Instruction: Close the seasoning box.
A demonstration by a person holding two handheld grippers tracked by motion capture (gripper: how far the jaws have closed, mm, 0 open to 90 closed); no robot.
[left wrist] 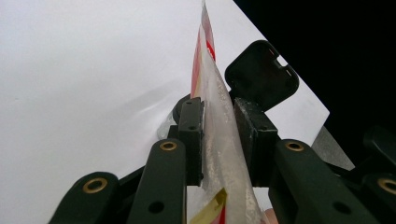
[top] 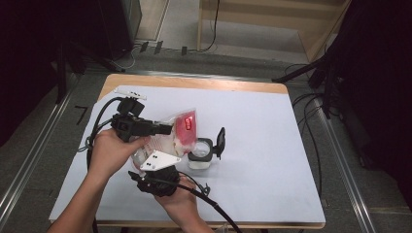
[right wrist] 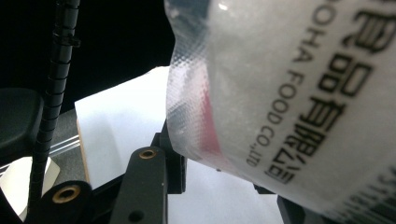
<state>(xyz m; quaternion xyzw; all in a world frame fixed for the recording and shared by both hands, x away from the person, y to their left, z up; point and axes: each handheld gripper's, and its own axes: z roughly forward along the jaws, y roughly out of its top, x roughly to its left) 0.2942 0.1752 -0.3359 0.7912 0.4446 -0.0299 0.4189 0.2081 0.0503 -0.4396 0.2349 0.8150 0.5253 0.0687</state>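
We have the plastic food pouch [top: 177, 131] up off the white table cover [top: 272, 126], held between both tools just left of the small white container [top: 199, 158] with its black flip lid [top: 220, 141] standing open; the left gripper [left wrist: 218, 135] is clamped on the pouch's flat edge, and the right gripper [right wrist: 219, 182] has the pouch between its jaws, apparently grasping it, though one pad is hidden. We judge the pouch light, soft and slick, its film crumpling easily; the sealed flat margins are the best hold, not the bulging middle. The raised lid stands close to the pouch's mouth and could get knocked; cables [top: 214, 204] trail near our wrists.
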